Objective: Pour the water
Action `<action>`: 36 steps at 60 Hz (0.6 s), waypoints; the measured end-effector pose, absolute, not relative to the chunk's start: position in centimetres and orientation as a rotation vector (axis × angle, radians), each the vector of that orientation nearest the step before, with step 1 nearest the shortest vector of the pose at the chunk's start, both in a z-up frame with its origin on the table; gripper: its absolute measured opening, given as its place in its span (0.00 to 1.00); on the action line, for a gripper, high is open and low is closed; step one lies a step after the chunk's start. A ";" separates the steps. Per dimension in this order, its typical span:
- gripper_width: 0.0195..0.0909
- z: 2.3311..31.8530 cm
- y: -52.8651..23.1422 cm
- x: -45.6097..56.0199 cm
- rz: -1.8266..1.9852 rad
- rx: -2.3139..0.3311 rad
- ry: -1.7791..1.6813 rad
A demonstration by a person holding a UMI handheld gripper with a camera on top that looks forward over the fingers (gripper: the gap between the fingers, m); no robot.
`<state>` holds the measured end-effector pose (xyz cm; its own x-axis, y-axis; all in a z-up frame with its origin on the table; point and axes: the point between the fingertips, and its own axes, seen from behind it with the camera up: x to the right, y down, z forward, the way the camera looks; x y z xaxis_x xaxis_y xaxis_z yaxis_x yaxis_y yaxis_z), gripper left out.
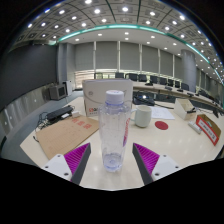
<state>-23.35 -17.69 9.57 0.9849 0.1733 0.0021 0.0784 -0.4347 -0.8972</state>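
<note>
A clear plastic water bottle (113, 128) with a white cap stands upright on the pale table (175, 145). It stands between the fingers of my gripper (112, 162), with a gap on each side. The gripper is open; its left magenta pad (76, 158) and right pad (148, 157) flank the bottle's base without touching it. A white cup (142, 116) stands on the table just beyond the bottle, to its right.
A wooden board (66, 131) lies on the table to the left of the bottle. A white box (98, 96) stands behind the bottle. A red and white object (207, 127) lies far right. Desks with monitors fill the room beyond.
</note>
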 end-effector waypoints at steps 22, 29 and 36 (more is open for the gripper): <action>0.40 7.1 -12.6 -23.7 0.061 -1.970 -0.091; 0.28 8.0 -12.8 -23.7 0.070 -1.967 -0.078; 0.19 10.2 -12.5 -24.5 0.066 -1.949 -0.114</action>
